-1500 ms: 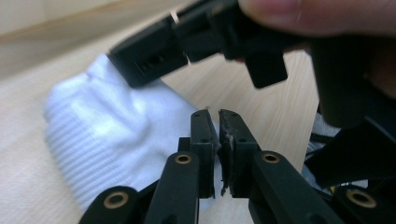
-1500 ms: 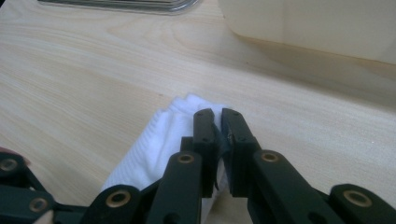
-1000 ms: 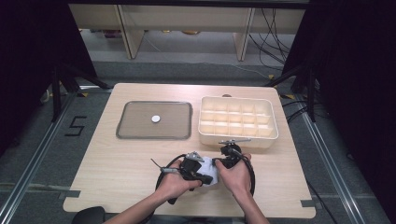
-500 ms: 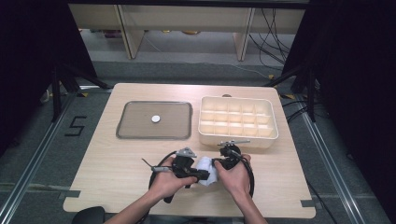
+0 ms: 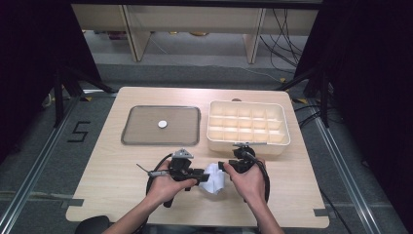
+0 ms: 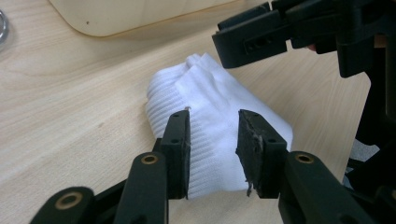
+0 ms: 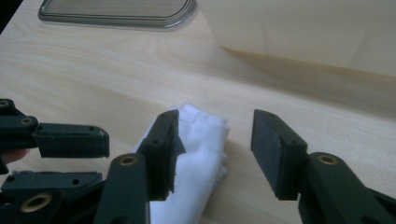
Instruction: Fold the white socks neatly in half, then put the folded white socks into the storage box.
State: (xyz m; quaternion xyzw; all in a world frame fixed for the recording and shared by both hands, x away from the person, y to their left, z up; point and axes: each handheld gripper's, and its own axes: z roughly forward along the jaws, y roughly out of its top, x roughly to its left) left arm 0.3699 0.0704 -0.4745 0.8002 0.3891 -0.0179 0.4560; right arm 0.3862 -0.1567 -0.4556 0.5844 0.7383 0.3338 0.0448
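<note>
High view: looking forward and down over whole table (image 5: 122, 195).
Gripper views: looking close along own jaws, sharing white folded cloth (image 6: 219, 116).

Folded cloth (image 5: 214, 178) at table's (image 5: 112, 180) near edge, lidded tray (image 5: 141, 130) behind-left, compartment box (image 5: 248, 126) behind-right

white cloth (image 5: 214, 179) between two hand-held grippers, wooden table (image 5: 112, 170)

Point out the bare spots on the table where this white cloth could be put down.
Free: the tabletop left of the left gripper, below the flat lidded tray, and the strip right of the right gripper, below the compartment box. Crowded: the near middle, where both grippers flank the folded white cloth.
</note>
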